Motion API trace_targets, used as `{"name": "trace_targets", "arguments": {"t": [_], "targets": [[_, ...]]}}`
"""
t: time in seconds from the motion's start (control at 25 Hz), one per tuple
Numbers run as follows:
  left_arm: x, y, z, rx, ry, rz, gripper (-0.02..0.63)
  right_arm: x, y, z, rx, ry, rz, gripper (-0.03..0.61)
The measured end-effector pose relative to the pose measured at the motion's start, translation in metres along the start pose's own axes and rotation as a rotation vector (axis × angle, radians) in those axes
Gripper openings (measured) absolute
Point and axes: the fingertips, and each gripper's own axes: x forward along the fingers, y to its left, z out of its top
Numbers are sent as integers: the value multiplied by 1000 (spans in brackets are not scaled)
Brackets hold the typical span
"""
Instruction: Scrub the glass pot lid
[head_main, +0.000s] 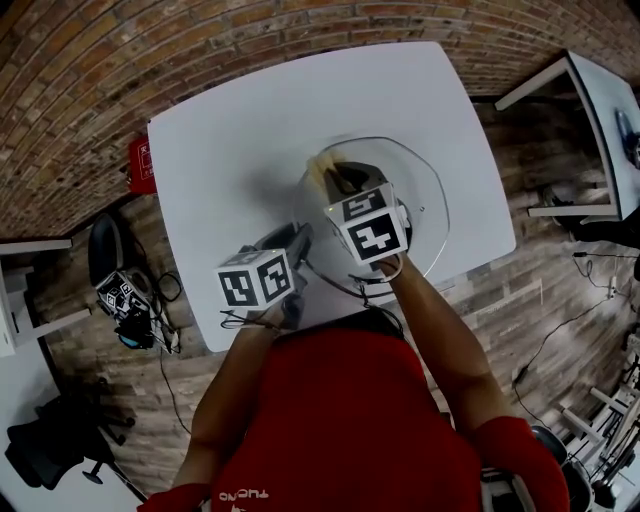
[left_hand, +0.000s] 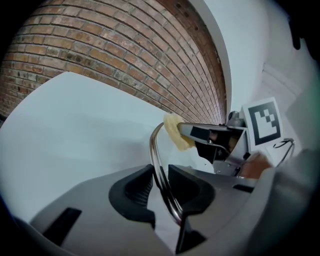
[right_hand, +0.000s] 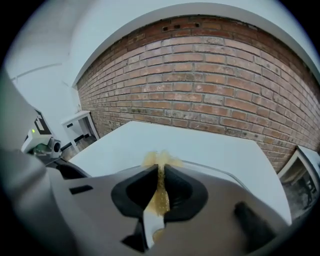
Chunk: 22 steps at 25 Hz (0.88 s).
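The glass pot lid (head_main: 425, 190) is held tilted above the white table (head_main: 230, 130). My left gripper (head_main: 300, 240) is shut on the lid's steel rim at its near left side; in the left gripper view the rim (left_hand: 157, 165) runs between the black pads of the left gripper (left_hand: 161, 187). My right gripper (head_main: 340, 175) is shut on a yellow sponge (head_main: 322, 168), which rests against the lid's far left part. In the right gripper view the sponge (right_hand: 161, 160) is squeezed flat in the right gripper (right_hand: 160, 187), with the lid's rim (right_hand: 220, 172) just beyond.
A brick wall runs behind the table. A red box (head_main: 141, 165) sits by the table's left edge. A black chair (head_main: 105, 250) and cabled gear (head_main: 125, 300) stand on the wooden floor at left. A second white table (head_main: 600, 110) is at right.
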Motion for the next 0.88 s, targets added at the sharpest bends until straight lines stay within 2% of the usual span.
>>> {"name": "trace_targets", "arguments": {"t": [0.32,0.68,0.88], "targets": [[1,2,4,4,1,-4,104,9,-13,-7,-17,21,-28,52],[-1,1,0,-1,10,-10,104,-15,-84,-32,23,75,-186,52],[-2,-1,1,-2,8,-11,104,-26,-110,-43,29,88,-259,52]]}}
